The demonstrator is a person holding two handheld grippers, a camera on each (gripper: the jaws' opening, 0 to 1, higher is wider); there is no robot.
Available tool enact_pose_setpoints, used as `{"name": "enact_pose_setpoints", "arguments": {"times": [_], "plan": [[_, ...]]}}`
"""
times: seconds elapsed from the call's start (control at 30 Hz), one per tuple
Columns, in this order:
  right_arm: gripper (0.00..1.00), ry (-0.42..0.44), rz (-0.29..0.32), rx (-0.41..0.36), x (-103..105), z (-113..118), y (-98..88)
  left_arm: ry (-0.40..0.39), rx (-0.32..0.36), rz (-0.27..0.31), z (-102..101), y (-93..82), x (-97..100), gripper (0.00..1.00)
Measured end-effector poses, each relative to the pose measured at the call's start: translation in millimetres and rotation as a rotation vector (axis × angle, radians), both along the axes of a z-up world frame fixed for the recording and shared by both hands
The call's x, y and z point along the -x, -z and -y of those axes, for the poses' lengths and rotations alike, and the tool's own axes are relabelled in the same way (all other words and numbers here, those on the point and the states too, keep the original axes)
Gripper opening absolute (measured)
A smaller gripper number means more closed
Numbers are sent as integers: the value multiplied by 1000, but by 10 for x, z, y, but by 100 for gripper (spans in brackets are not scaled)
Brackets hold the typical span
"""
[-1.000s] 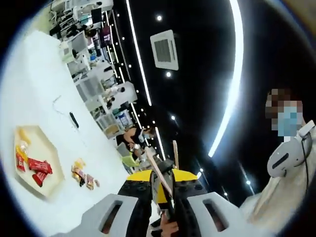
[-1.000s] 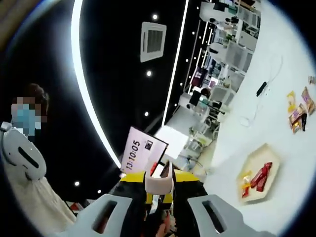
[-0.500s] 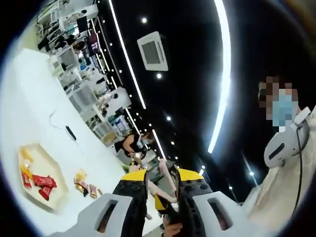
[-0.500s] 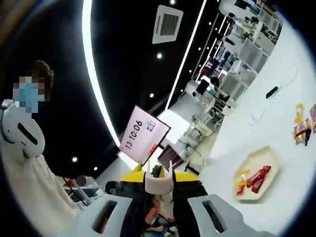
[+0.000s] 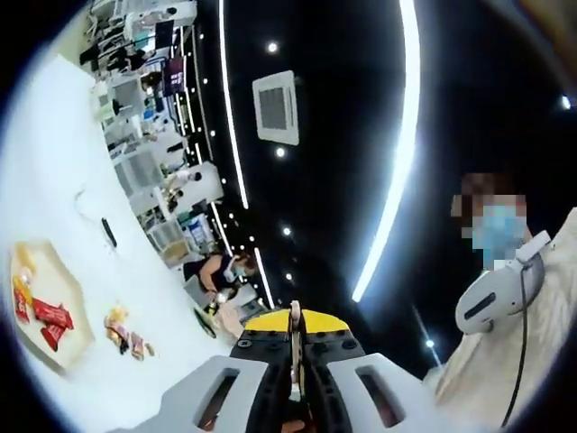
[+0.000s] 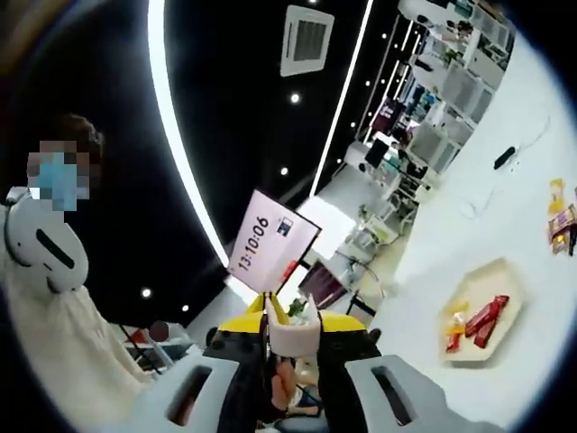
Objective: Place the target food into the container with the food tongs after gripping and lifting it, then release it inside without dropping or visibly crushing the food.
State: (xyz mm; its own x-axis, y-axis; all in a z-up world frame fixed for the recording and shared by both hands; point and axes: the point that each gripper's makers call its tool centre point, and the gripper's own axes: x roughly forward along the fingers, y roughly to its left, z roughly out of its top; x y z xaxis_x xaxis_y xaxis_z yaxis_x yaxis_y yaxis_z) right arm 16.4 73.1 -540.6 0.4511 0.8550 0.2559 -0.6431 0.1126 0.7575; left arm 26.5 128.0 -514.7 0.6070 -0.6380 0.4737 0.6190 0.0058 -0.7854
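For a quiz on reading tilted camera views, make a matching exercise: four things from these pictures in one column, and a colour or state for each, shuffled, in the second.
Things:
1. tray
2. wrappers in the tray
3. left claw
4. display screen

Descriptions:
A. red
B. shut on a thin pale tool
C. cream, six-sided, on the white table
D. shows the digits 13:10:06

Pairs: 1-C, 2-A, 3-B, 4-D

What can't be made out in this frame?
- Snacks in the tray and the loose pile beside it: too small to identify in either view.
- What the left gripper pinches: a thin strip seen edge-on.
- The white piece in the right gripper: its lower part is hidden by the jaws.
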Motion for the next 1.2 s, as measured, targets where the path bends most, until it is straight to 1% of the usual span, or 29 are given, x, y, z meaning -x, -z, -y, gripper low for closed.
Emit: {"name": "enact_pose_setpoints", "arguments": {"times": [0.07,0.13,0.27,0.33,0.4,0.43,0.47,0.57,0.63,0.77,0.83,0.97,1.03,1.07,1.1,1.17,1.2], "plan": [[24,-15,18,26,26,-36,1,13,-8,1,12,13,22,0],[25,-25,12,38,34,-67,14,23,-17,2,22,34,44,0],[25,-27,3,38,30,-102,28,28,-9,1,33,56,74,0],[24,-29,-3,36,30,-141,30,20,15,-3,29,61,79,0],[24,-34,-4,38,40,-193,25,4,57,-6,9,39,73,0],[25,-32,-6,36,33,-210,20,2,78,-19,13,47,69,0],[25,-31,-7,35,30,-212,19,2,81,-19,23,54,71,0],[25,-23,-13,27,5,-209,12,2,83,-16,44,40,87,0],[26,-24,-11,38,13,-224,21,8,78,-19,52,48,96,0],[27,-23,-5,54,18,-237,34,36,43,-16,112,81,147,0],[28,-22,-11,45,9,-243,28,38,41,-15,136,86,162,0],[29,-21,-25,35,1,-283,33,27,72,-25,151,101,172,0],[29,-22,-28,36,1,-305,39,29,74,-28,174,107,180,0],[29,-21,-34,32,-2,-313,48,30,76,-28,184,107,185,0],[29,-20,-42,22,-6,-311,47,24,92,-33,166,108,182,0],[29,-19,-56,15,-13,-307,71,20,93,-37,159,117,179,0],[28,-32,-70,-1,5,-315,67,21,95,-39,158,123,182,0]]}}
